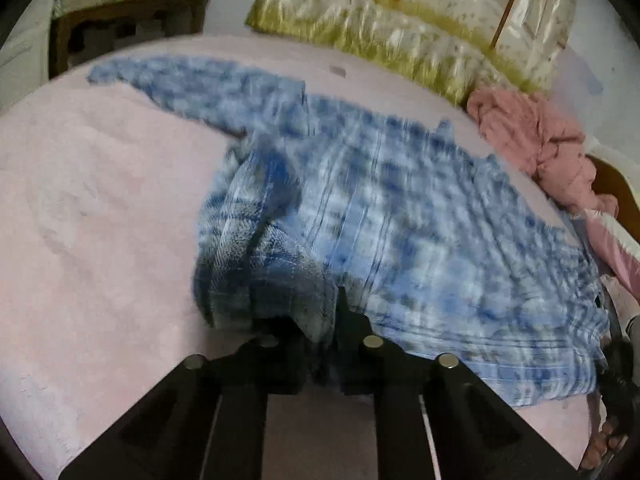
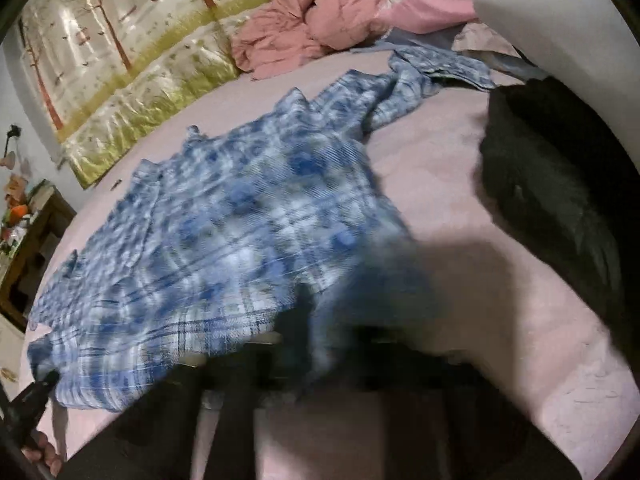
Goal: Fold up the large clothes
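Wide bed under a pale pink fleece sheet. Spread across it, large blue-and-white plaid flannel shirt. Left gripper fingers pinching a bunched hem fold; right gripper blurred, seemingly pinching the opposite hem.

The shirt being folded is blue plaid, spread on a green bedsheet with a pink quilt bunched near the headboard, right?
Not quite: the sheet is pink, not green. The left wrist view shows the blue plaid shirt spread on it, and the pink quilt bunched near the headboard. The only green is on the padded wall panel behind the bed.
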`<state>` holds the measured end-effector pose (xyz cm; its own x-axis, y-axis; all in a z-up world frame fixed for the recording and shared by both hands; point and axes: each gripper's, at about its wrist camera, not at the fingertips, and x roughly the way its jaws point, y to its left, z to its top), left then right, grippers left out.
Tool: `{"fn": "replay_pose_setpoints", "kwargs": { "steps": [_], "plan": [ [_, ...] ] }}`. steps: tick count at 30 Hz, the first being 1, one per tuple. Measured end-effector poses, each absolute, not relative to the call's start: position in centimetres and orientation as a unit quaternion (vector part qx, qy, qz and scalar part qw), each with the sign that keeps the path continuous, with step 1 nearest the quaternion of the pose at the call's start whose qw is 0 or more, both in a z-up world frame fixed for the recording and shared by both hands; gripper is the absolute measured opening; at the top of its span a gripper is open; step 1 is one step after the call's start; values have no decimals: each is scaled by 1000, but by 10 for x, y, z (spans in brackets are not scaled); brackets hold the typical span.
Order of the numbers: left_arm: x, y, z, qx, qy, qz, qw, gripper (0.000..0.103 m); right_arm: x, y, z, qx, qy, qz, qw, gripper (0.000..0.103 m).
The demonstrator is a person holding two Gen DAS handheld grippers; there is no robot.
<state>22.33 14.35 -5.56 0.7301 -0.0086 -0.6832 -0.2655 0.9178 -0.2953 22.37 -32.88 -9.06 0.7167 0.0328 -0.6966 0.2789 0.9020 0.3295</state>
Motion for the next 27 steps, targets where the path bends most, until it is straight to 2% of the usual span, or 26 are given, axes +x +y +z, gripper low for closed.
{"fn": "replay_pose_setpoints", "kwargs": {
  "steps": [5,8,12,15,16,17,18,19,20,21,24,27],
  "plan": [
    [166,134,-21,-124,334,86,930,9,192,-332,-66,169,367,-41,914,1],
    [143,146,-14,-141,331,101,928,9,165,-328,-54,168,374,-10,912,1],
    [144,166,-25,-172,361,84,913,9,138,-312,-51,135,371,-10,919,1],
    [155,161,-31,-145,369,76,915,11,143,-299,-51,72,373,-33,924,5],
    [156,157,-30,-128,364,76,920,13,145,-297,-52,54,370,-48,926,16],
    [157,153,-29,-110,358,79,924,23,146,-297,-52,42,366,-66,927,23],
    [158,148,-27,-87,350,84,929,39,146,-297,-50,33,357,-83,930,39],
    [158,144,-27,-72,343,86,933,48,144,-296,-47,25,345,-92,934,56],
    [158,141,-24,-60,332,88,937,63,142,-299,-44,19,329,-97,939,62],
    [157,139,-22,-59,324,86,940,69,139,-300,-40,13,310,-105,945,69],
    [155,137,-19,-71,313,65,945,78,134,-301,-31,-3,268,-113,957,85],
    [152,138,-13,-72,302,60,949,79,132,-298,-27,-1,255,-86,963,92]
  ]
}}
